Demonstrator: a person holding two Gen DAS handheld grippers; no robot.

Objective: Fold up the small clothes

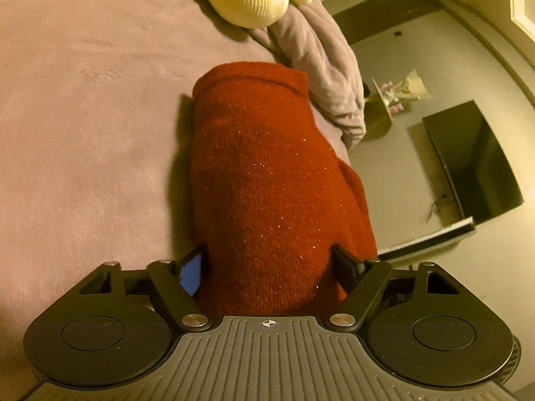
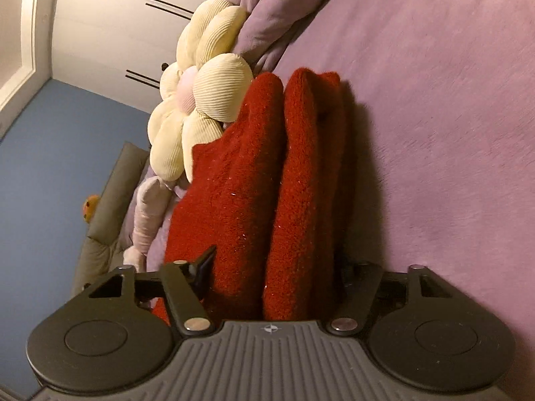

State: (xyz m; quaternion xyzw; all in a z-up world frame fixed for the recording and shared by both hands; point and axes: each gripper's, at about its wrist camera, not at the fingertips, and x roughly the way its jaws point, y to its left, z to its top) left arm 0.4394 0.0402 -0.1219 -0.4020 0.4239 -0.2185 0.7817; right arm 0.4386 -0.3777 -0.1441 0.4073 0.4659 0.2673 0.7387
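Observation:
A folded red knitted garment [image 1: 264, 167] lies on the mauve bed sheet [image 1: 83, 133], near the bed's right edge in the left wrist view. Its near end fills the gap of my left gripper [image 1: 269, 264], and both fingers press against its sides. In the right wrist view the same red garment [image 2: 267, 183] shows as thick stacked folds standing between the fingers of my right gripper [image 2: 276, 267]. The left finger [image 2: 204, 267] touches the knit, while the right finger is mostly hidden in shadow against the cloth.
A cream flower-shaped cushion [image 2: 200, 100] lies just beyond the garment, beside a bunched purple blanket [image 1: 321, 67]. Past the bed's edge are the floor and a flat black panel [image 1: 474, 167]. White cupboard doors [image 2: 117, 33] and a blue wall stand behind.

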